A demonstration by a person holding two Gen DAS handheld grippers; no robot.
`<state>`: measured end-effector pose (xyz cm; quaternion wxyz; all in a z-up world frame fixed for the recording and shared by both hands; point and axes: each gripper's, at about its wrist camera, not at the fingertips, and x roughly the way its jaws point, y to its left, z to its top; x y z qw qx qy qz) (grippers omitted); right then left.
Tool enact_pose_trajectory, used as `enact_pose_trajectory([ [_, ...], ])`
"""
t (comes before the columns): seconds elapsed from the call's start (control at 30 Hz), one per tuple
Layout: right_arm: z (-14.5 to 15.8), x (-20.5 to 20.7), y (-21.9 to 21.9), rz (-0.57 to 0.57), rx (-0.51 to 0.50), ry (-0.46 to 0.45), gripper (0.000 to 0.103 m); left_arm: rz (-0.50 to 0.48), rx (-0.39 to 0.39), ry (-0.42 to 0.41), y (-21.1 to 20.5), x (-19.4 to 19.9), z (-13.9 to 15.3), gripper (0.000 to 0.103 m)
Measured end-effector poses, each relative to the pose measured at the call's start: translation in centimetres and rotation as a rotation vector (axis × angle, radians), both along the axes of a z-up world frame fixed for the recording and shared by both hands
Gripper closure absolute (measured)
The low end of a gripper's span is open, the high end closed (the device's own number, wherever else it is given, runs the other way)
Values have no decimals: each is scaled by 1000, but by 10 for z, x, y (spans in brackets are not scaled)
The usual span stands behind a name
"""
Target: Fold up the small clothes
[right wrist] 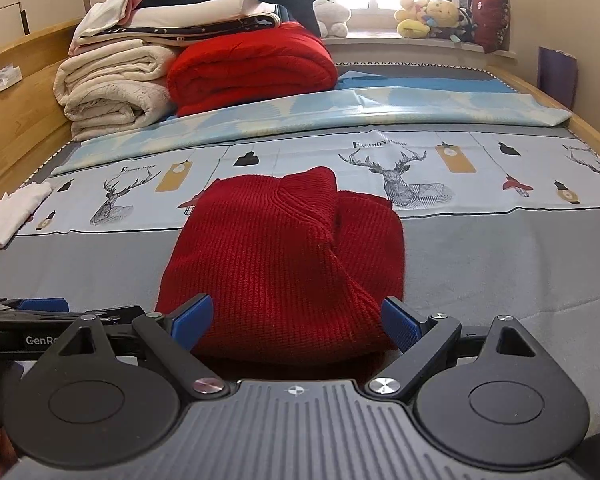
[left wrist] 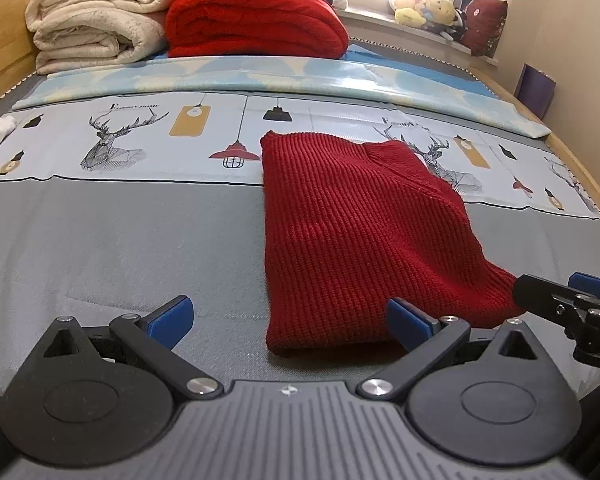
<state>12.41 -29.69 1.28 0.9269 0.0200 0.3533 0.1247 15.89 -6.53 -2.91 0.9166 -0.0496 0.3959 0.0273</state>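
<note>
The left gripper (left wrist: pixel 288 322) hovers low over the grey bed sheet (left wrist: pixel 120 240), its blue-padded fingers spread wide with nothing between them; its right finger lies at the near left corner of the red sweater (left wrist: pixel 352 232). The right gripper (right wrist: pixel 296 322) is likewise spread wide, and the near hem of the sweater lies between its fingers, though neither pad can be seen pressing the knit. In the left wrist view the right gripper shows at the right edge, beside the sweater's near right corner.

The sweater lies folded on the bed, its near part on the grey sheet and its far part on a pale blue cloth (right wrist: pixel 480 172) printed with deer and lamps. A small white garment (right wrist: pixel 8 216) lies at the left edge. Farther back stand a folded red blanket (right wrist: pixel 252 68) and a stack of cream blankets (right wrist: pixel 112 88). Stuffed toys (right wrist: pixel 428 16) sit on the windowsill.
</note>
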Motion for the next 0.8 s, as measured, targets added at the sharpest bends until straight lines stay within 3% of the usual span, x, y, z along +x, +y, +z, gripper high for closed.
enact_pose_trajectory([
  [0.8,-3,4,5,27,-13,11,12,-31,-8,-17,-2,2,0,0],
])
